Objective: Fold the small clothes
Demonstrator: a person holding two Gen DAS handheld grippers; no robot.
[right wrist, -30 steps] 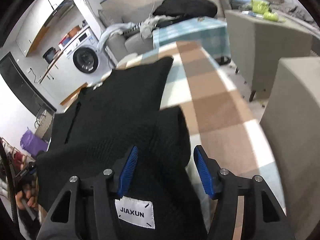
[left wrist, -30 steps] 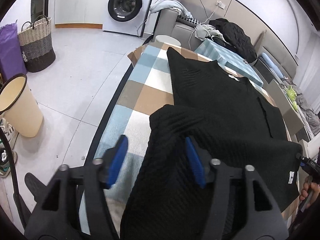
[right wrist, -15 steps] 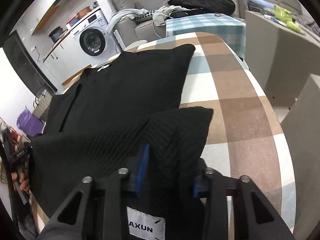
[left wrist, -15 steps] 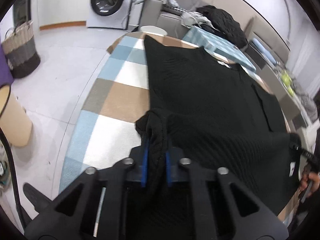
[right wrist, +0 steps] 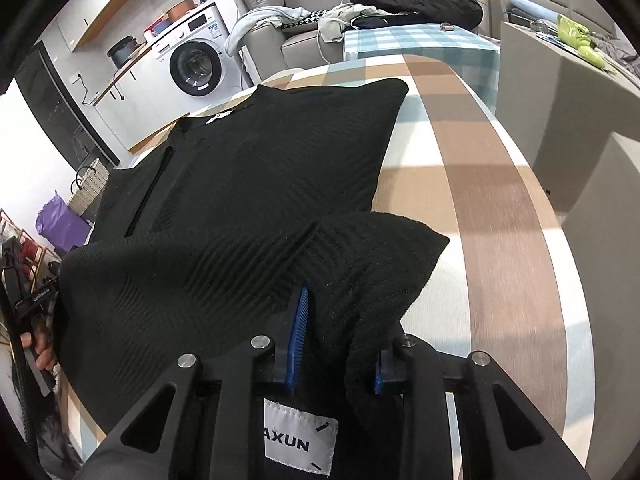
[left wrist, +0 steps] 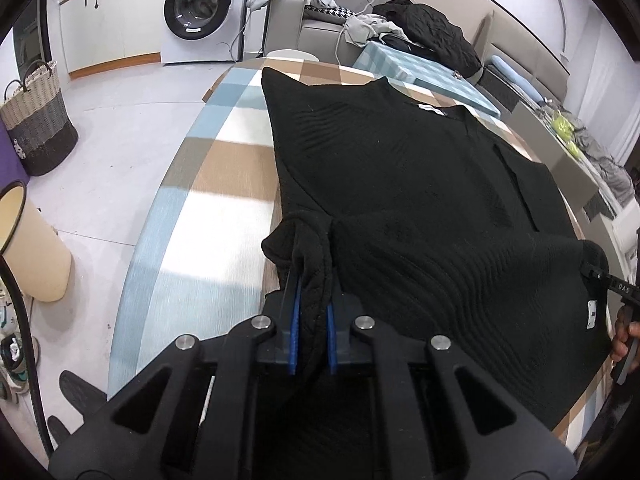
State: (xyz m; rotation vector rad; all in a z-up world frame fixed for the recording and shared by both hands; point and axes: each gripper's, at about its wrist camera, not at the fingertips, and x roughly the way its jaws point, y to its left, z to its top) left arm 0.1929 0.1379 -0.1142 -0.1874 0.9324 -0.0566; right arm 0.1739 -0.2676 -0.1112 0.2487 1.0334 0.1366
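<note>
A black knit garment point(left wrist: 400, 168) lies flat on a table with a checked cloth point(left wrist: 224, 208), collar at the far end. My left gripper point(left wrist: 310, 312) is shut on the near-left hem corner, which bunches up between the blue pads. In the right wrist view the same garment point(right wrist: 260, 168) has its near-right corner folded up between the pads of my right gripper point(right wrist: 338, 354). Those jaws are closing, and thick fabric fills the gap between them. The near hem hangs raised between the two grippers. A white label point(right wrist: 298, 436) sits just behind the right jaws.
The checked cloth point(right wrist: 480, 200) shows bare to the right of the garment. Off the left edge stand a cream bin point(left wrist: 28, 248) and a wicker basket point(left wrist: 36, 120). A washing machine point(left wrist: 200, 4) and a sofa piled with clothes point(left wrist: 420, 28) stand behind, grey furniture point(right wrist: 560, 92) at right.
Both grippers went from open around the hem corners to closed on them. They moved forward over the table, and the hem now sits lifted and bunched.
</note>
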